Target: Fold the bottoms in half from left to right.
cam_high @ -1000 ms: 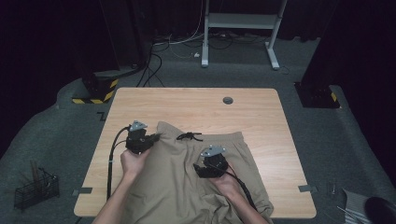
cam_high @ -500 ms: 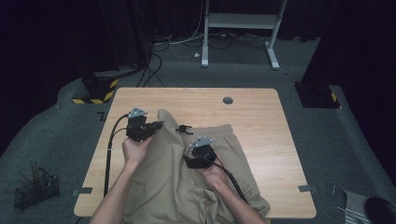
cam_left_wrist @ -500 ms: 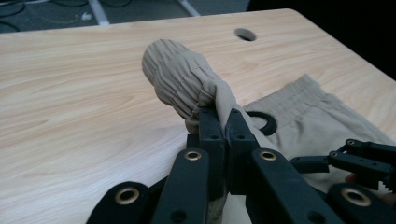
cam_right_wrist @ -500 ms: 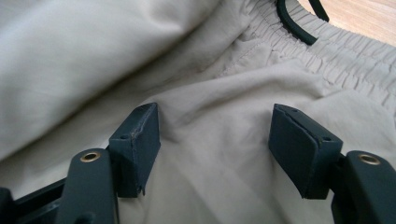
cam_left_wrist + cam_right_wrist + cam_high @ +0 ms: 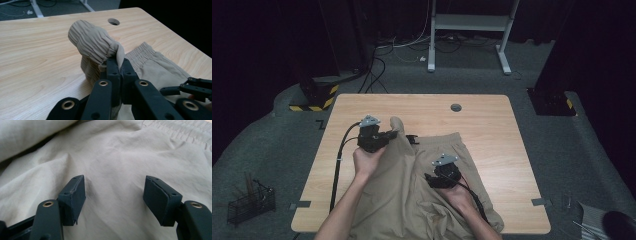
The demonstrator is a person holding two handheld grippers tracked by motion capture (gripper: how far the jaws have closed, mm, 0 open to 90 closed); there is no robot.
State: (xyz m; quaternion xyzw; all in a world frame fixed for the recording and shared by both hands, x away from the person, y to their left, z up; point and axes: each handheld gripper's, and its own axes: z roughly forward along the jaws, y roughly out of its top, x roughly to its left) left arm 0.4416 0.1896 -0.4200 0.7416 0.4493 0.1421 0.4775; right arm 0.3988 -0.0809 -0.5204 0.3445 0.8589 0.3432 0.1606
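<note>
A pair of beige shorts [image 5: 412, 185] lies on the wooden table [image 5: 492, 125], with its elastic waistband [image 5: 142, 53] toward the far side. My left gripper [image 5: 391, 134] is shut on the waistband's left corner [image 5: 100, 47] and holds it lifted and folded over toward the middle. My right gripper [image 5: 432, 179] rests low over the fabric [image 5: 112, 165] of the shorts' right half. Its jaws stand wide open with flat cloth under them and nothing pinched. A black drawstring [image 5: 412, 139] pokes out at the waistband's centre.
A round cable hole [image 5: 456, 107] sits near the table's far edge. Bare wood lies to the left, the far side and the right of the shorts. On the floor are a wire basket [image 5: 249, 202] at the left and a white desk frame [image 5: 472, 25] beyond.
My left gripper has lifted the waistband corner and carried it up and toward the middle, folding the cloth over. My right gripper shifted left, then came back to the right half of the shorts.
</note>
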